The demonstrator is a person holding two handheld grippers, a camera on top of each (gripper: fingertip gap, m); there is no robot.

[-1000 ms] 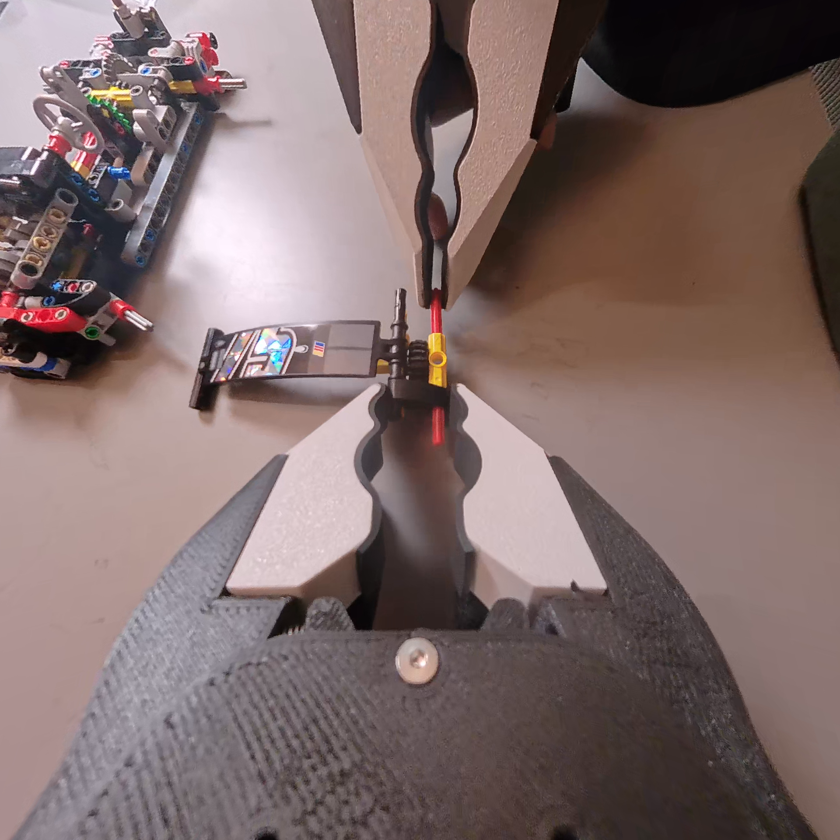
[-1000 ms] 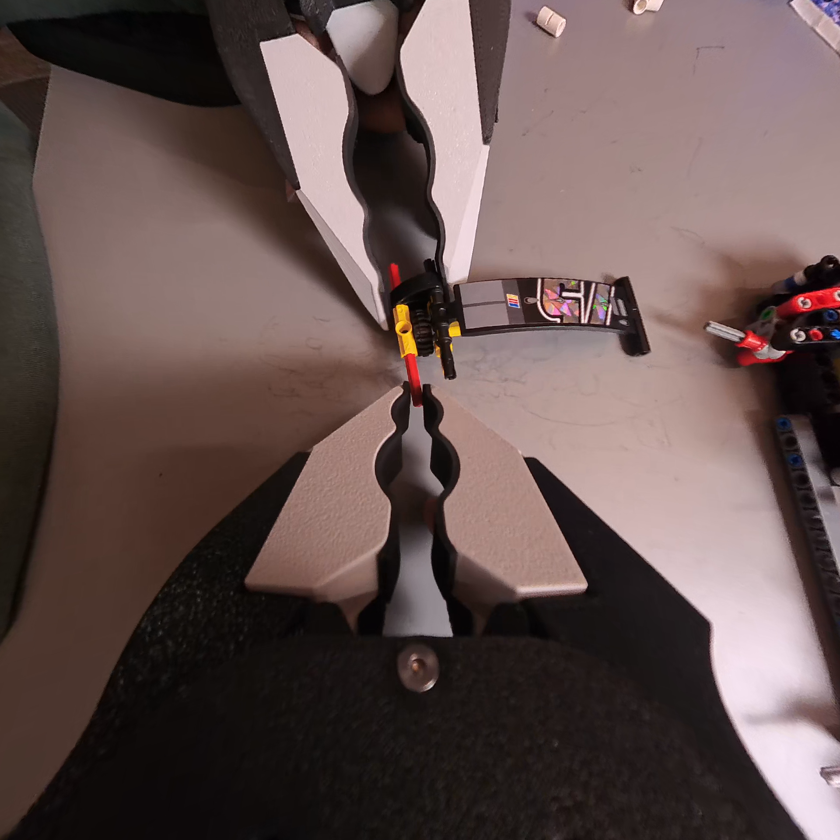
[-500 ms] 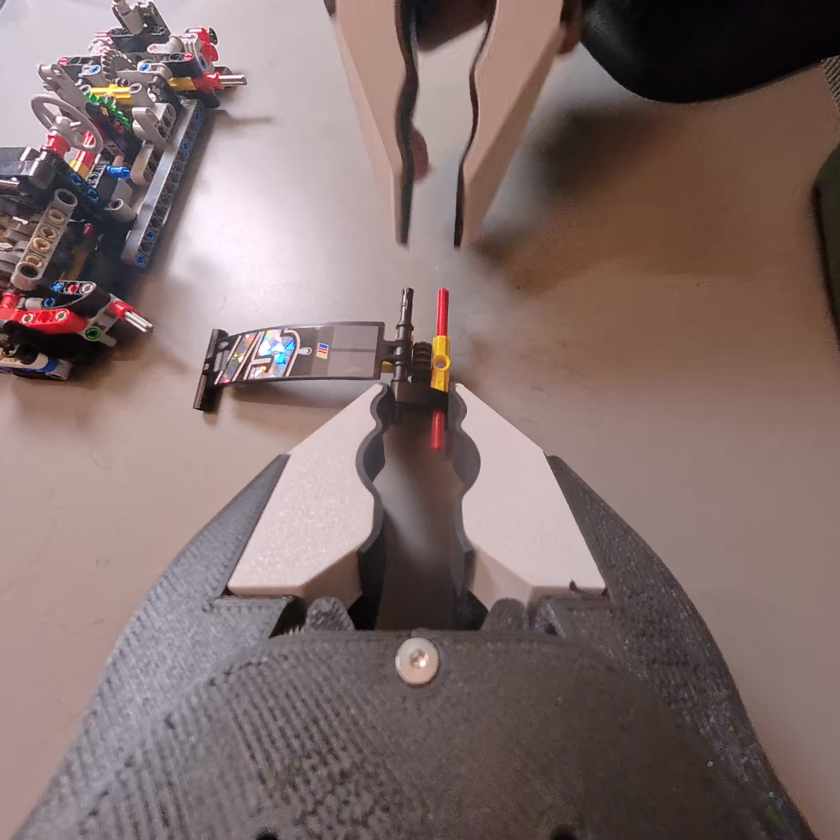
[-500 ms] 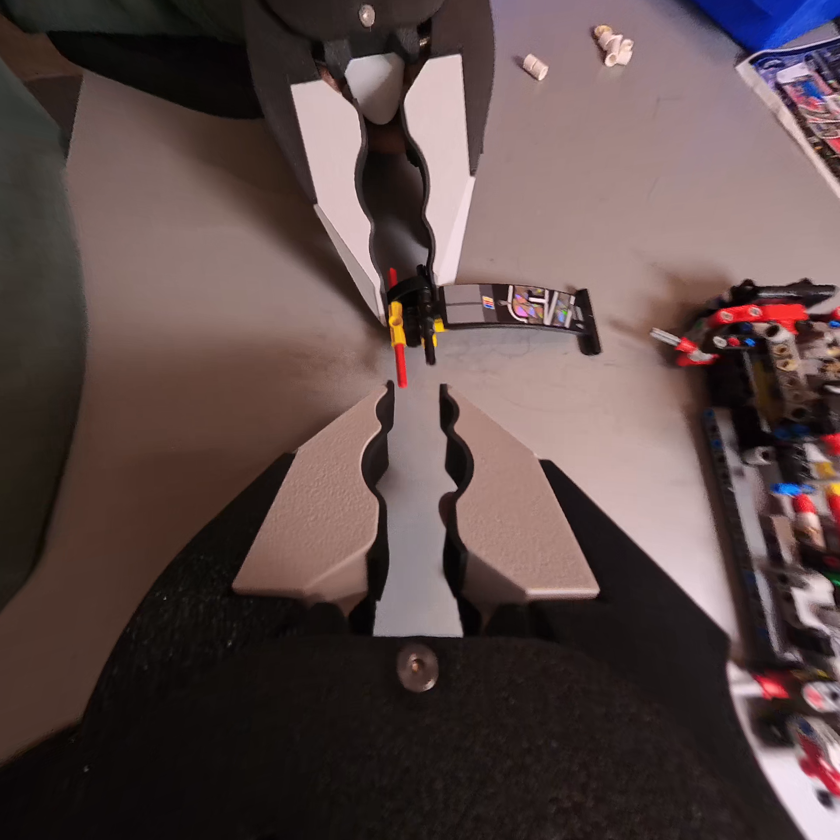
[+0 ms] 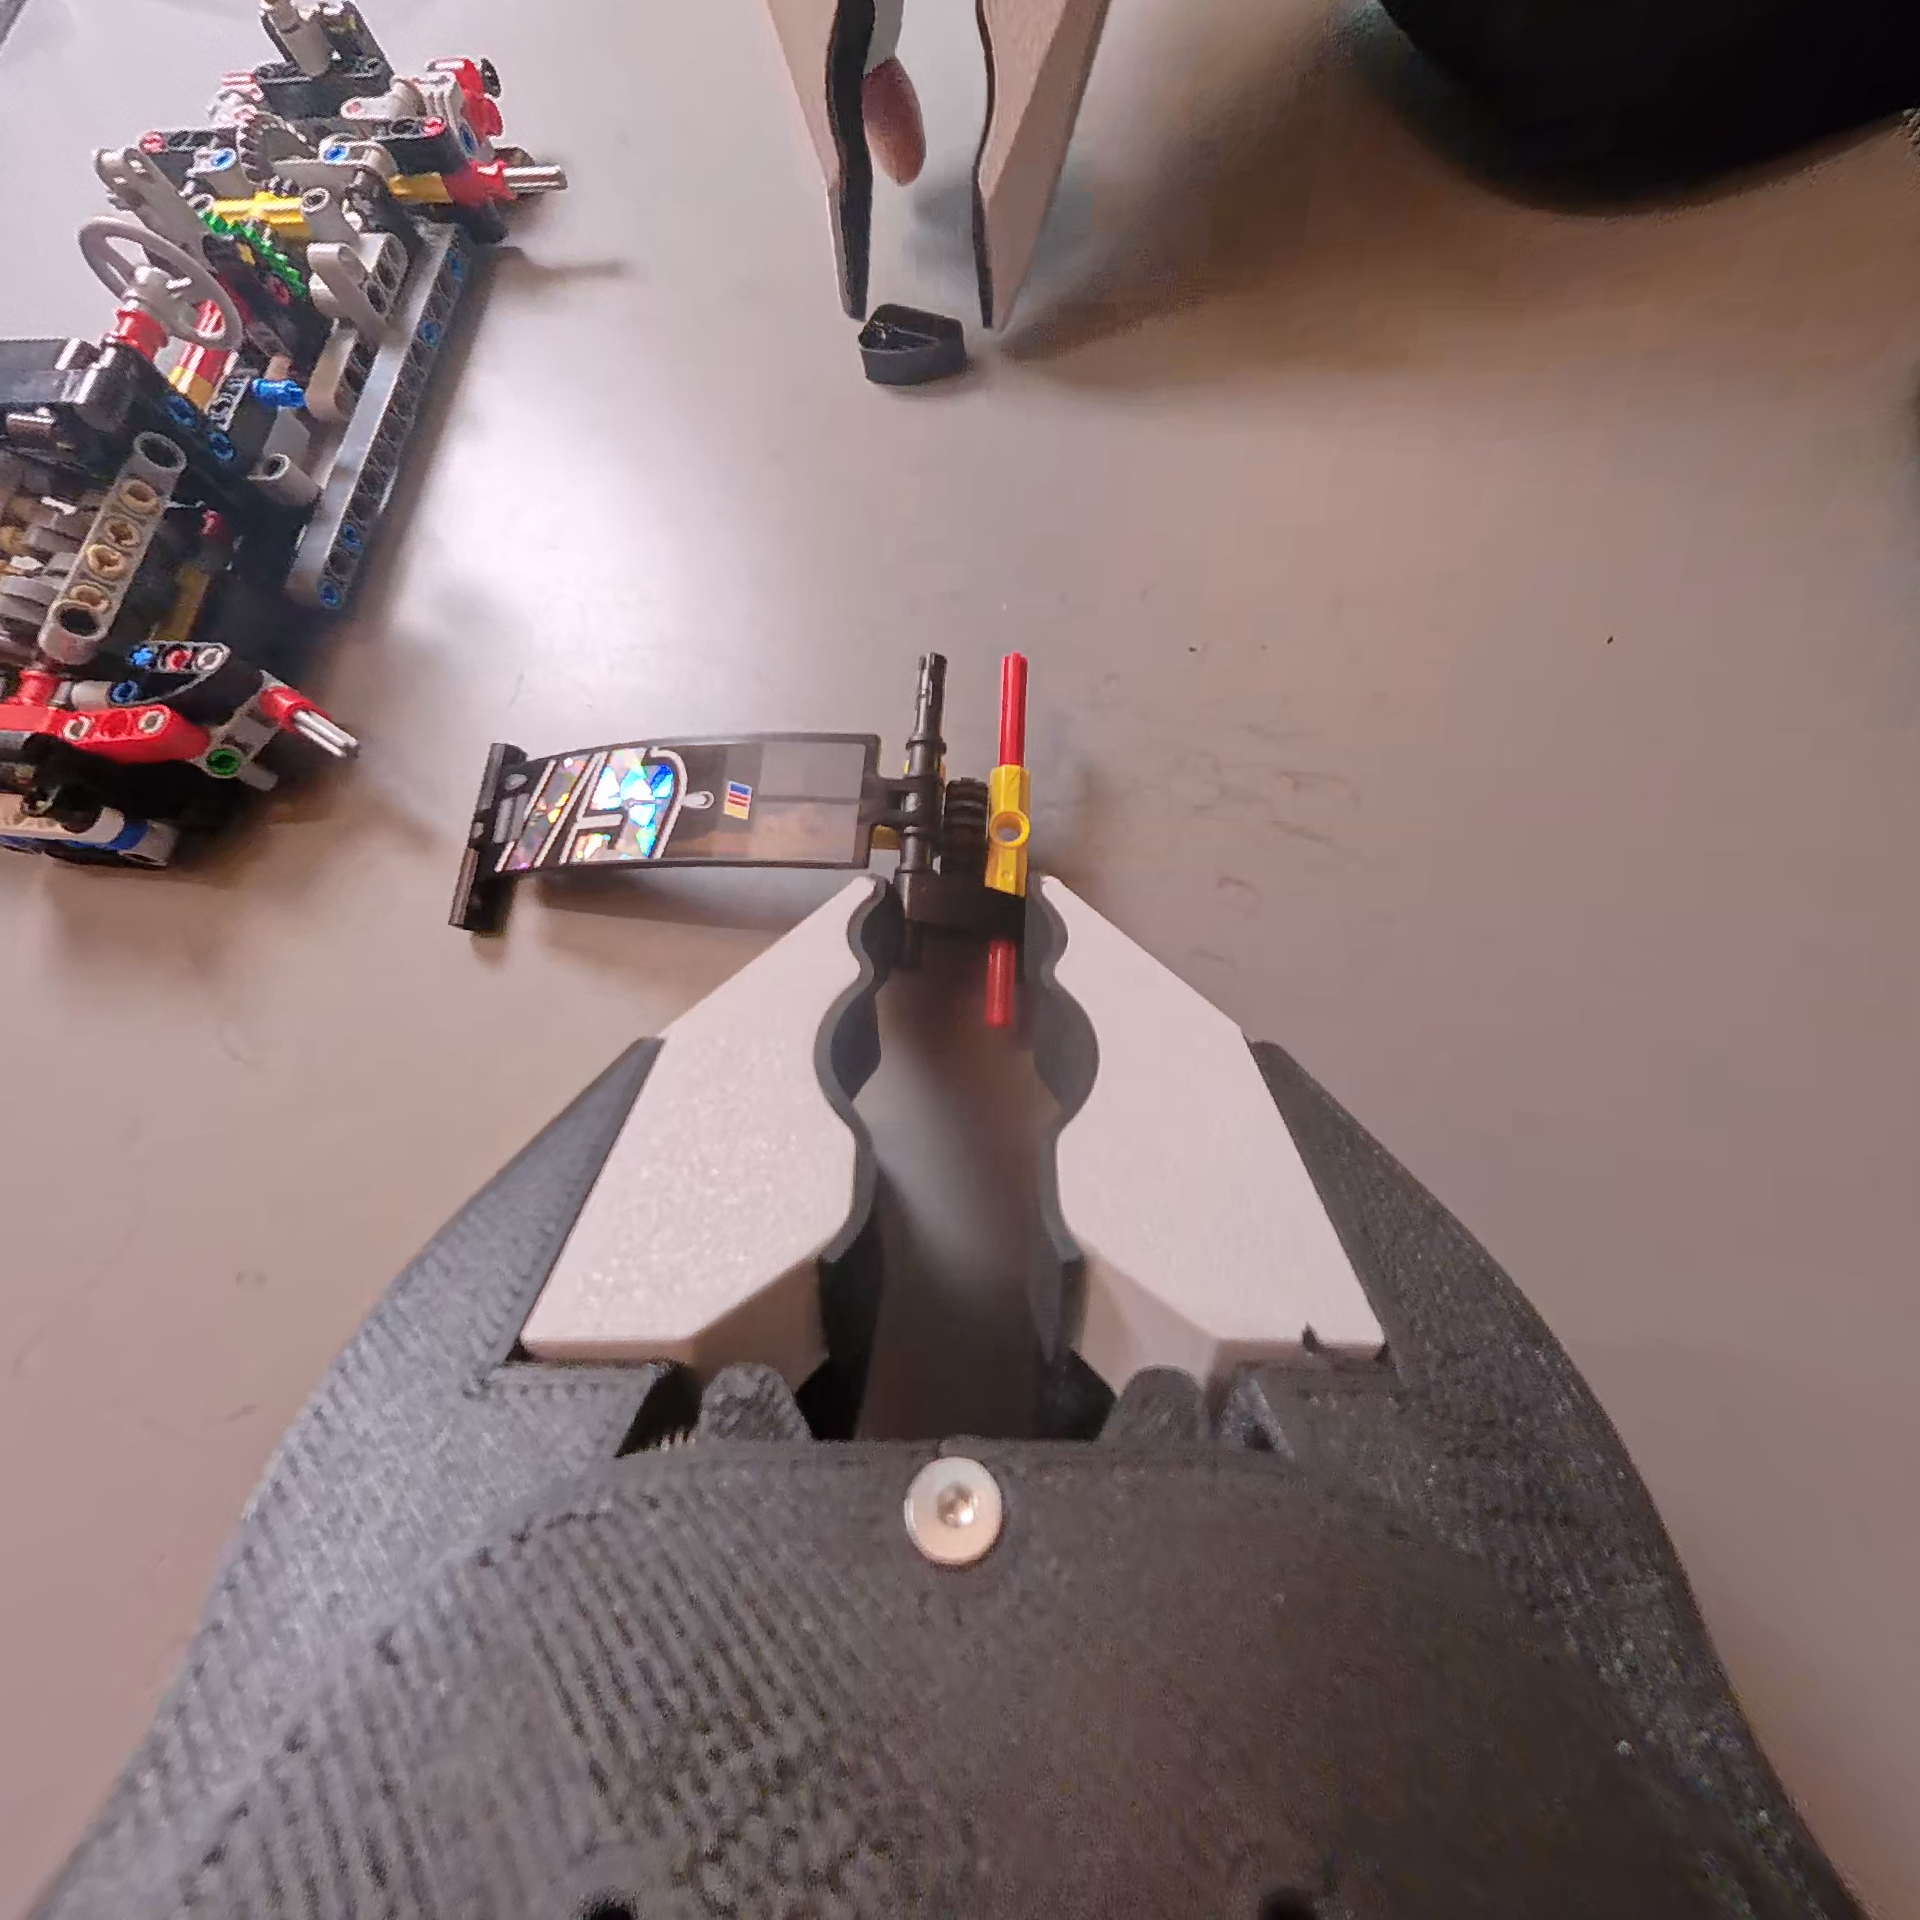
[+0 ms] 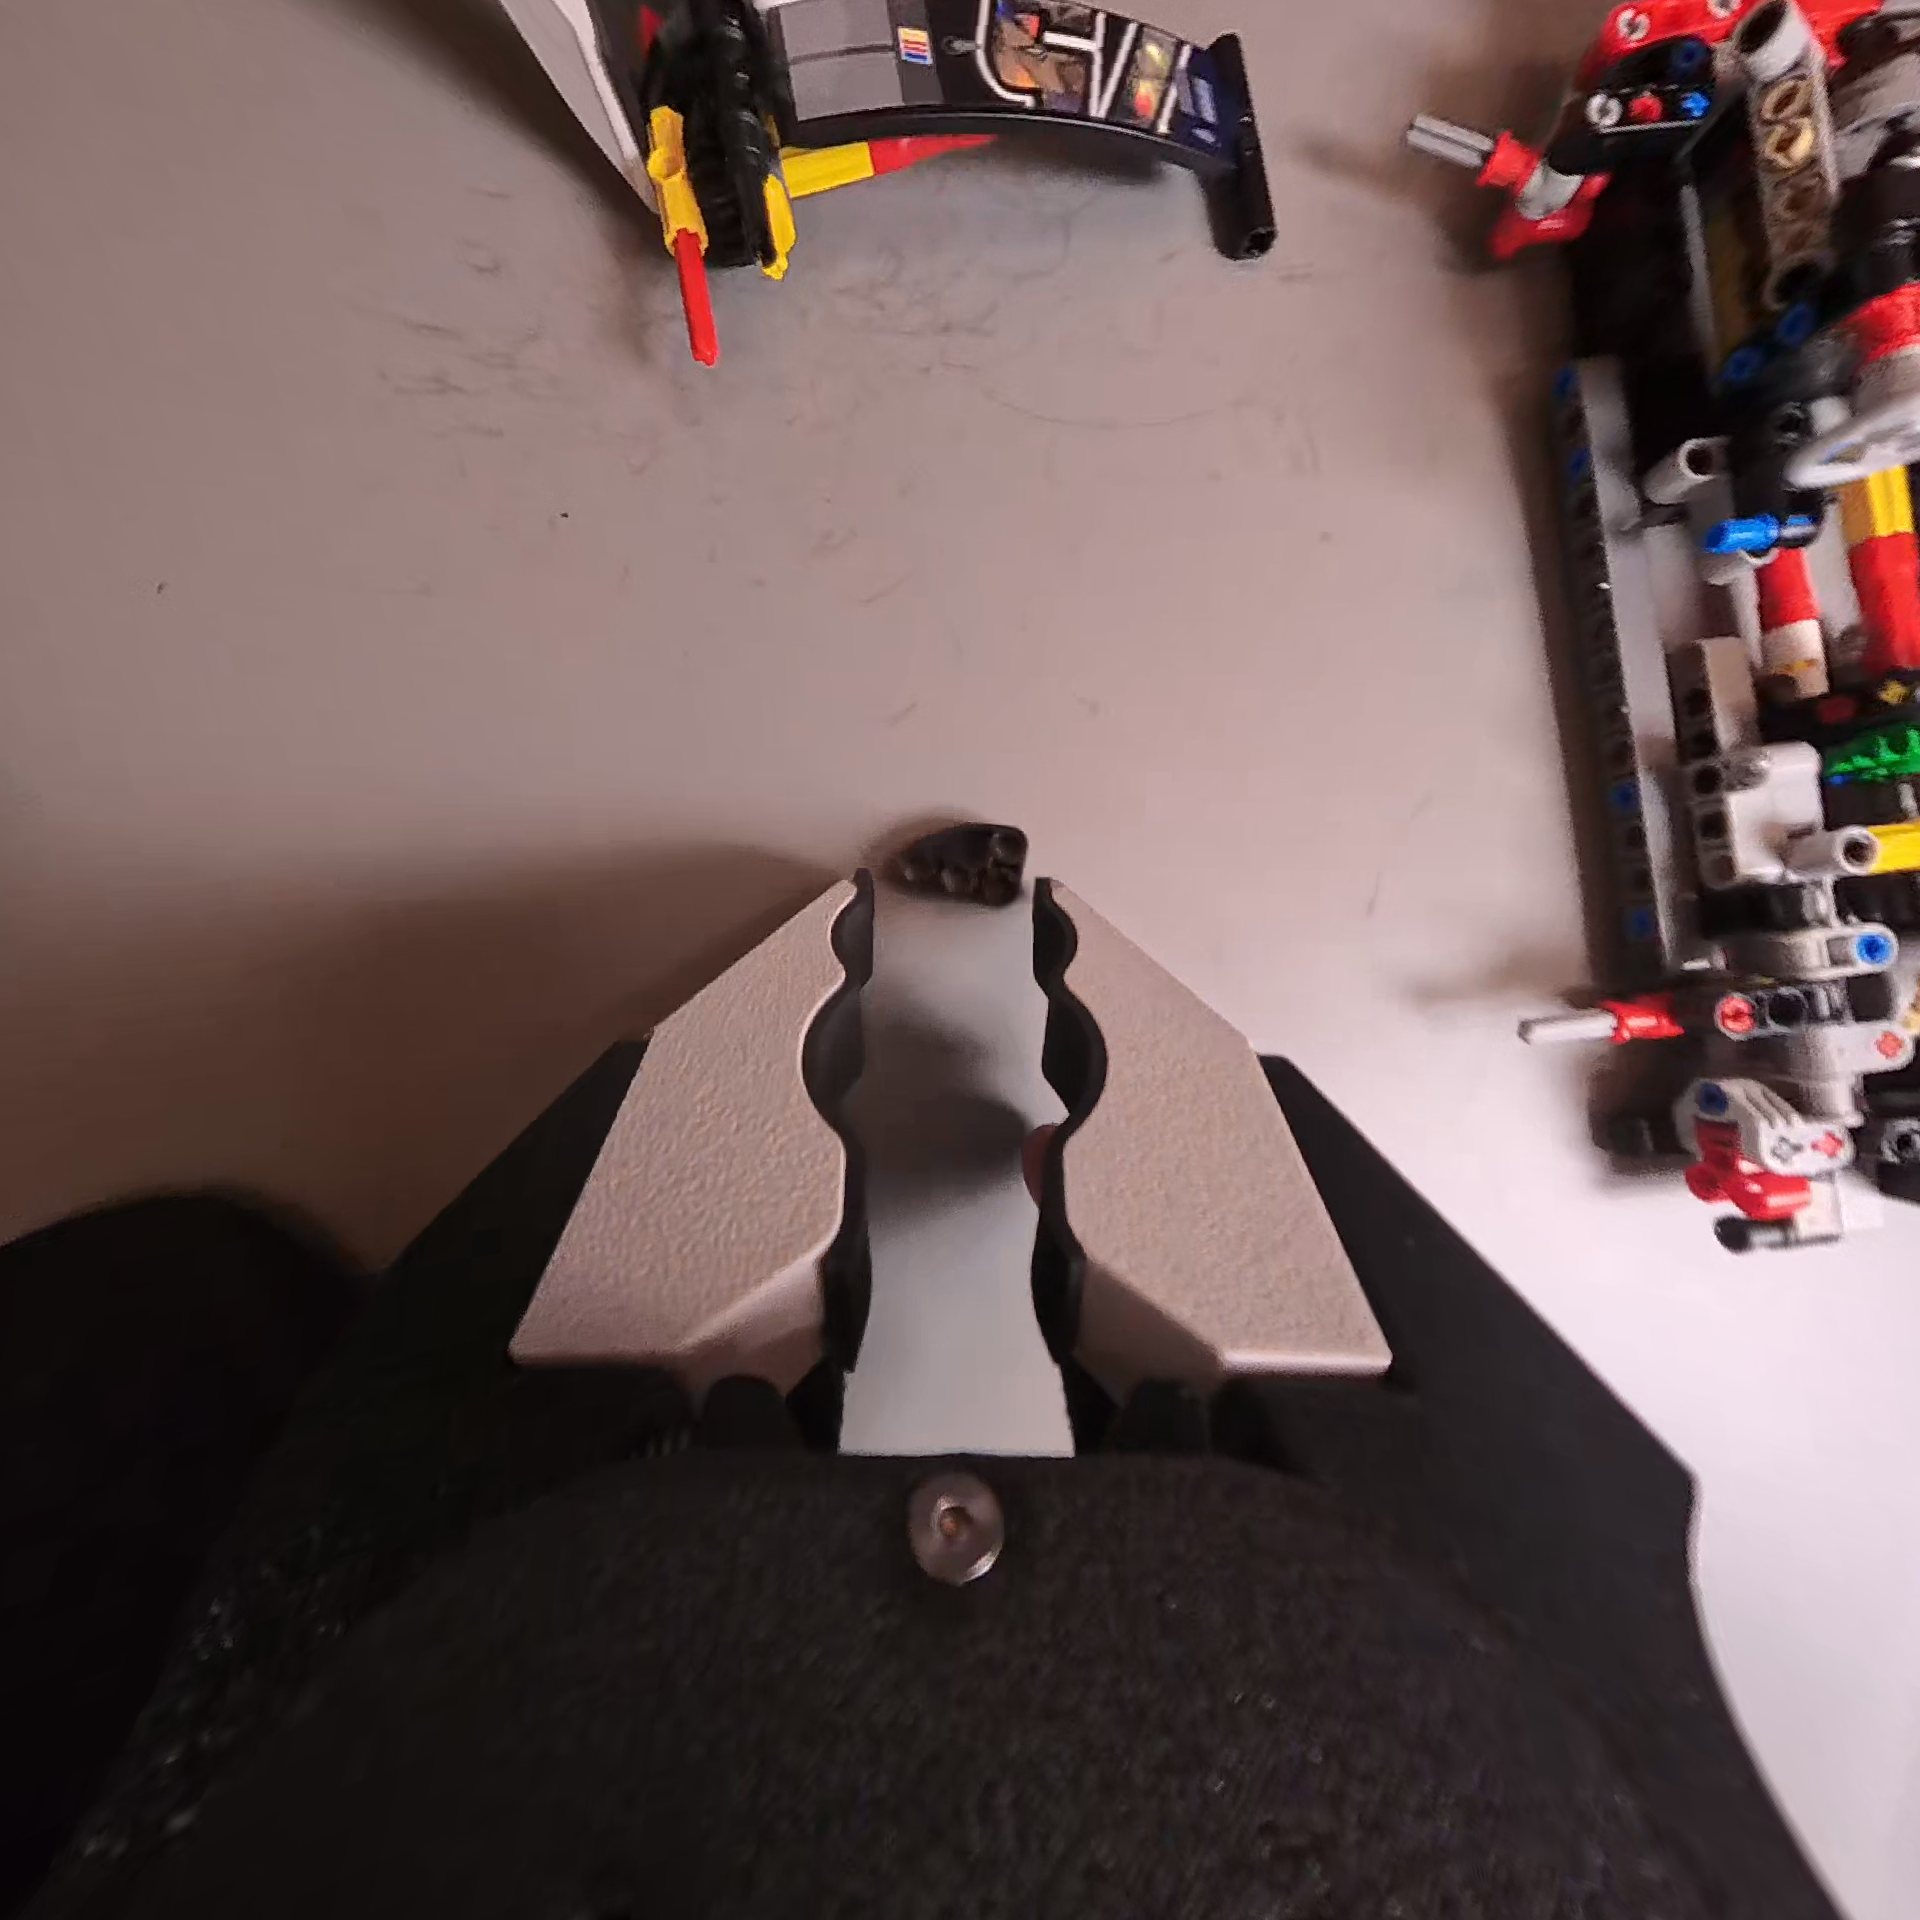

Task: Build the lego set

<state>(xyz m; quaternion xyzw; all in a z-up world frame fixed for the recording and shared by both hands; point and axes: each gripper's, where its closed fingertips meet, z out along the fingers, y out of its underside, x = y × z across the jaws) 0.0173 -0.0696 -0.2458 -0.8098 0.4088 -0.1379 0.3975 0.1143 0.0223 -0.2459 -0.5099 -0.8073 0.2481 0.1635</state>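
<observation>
My left gripper (image 5: 958, 894) is shut on the black hub end of a wing assembly. The assembly is a black stickered wing panel (image 5: 686, 810) with a yellow connector (image 5: 1006, 826) and a red axle (image 5: 1010, 707) through it. It rests low over the table. My right gripper (image 6: 951, 883) is open and empty, well away from the assembly. A small black piece (image 6: 961, 860) lies on the table right at its fingertips. The left wrist view also shows the right gripper (image 5: 921, 312) and that piece (image 5: 912, 351). The right wrist view shows the assembly (image 6: 997, 73) at the top.
A large, partly built multicoloured lego model (image 5: 156, 416) lies on the grey table (image 5: 1455, 727) to the left of my left gripper. It shows at the right edge of the right wrist view (image 6: 1766, 623). A dark object (image 5: 1662, 83) sits at the far right. The left gripper's tips are roughly 15 cm from the right gripper's.
My right gripper let go of the red axle, opened, and drew back from the wing assembly to the small black piece. My left gripper kept its hold and stayed put.
</observation>
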